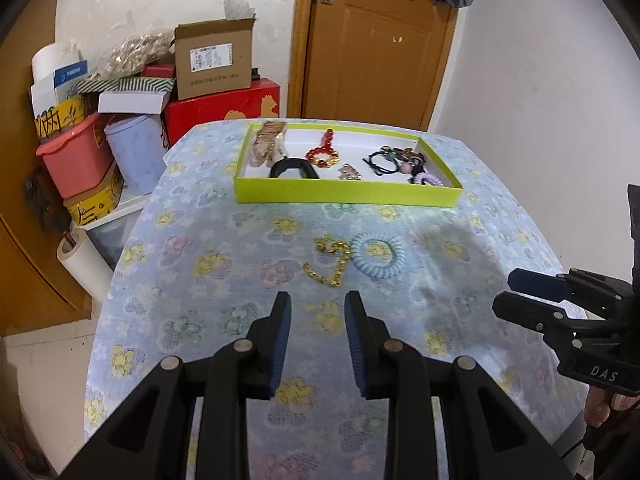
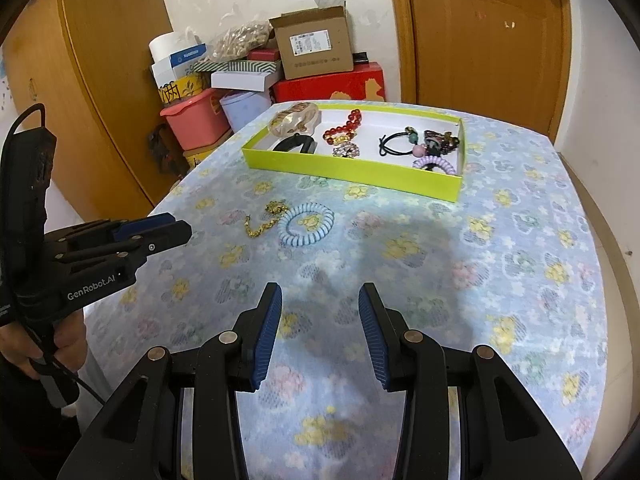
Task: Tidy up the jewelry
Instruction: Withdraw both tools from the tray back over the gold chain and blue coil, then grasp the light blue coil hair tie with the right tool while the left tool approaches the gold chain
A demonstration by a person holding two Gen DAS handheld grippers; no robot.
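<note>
A gold chain [image 1: 330,262] and a light blue spiral hair tie [image 1: 378,255] lie side by side on the flowered tablecloth, just in front of my open, empty left gripper [image 1: 317,300]. They also show in the right wrist view, the chain [image 2: 264,220] left of the hair tie [image 2: 306,224]. A lime-green tray [image 1: 344,193] at the table's far side holds a red bead bracelet [image 1: 322,152], a black band [image 1: 294,169], hair ties and other pieces. My right gripper [image 2: 320,294] is open and empty above bare cloth, well short of the tray [image 2: 352,170].
The right gripper also shows at the right edge of the left wrist view [image 1: 516,292]; the left gripper shows at the left of the right wrist view [image 2: 176,226]. Stacked boxes and tubs [image 1: 132,112] stand beyond the table's left side. A wooden door [image 1: 372,40] is behind.
</note>
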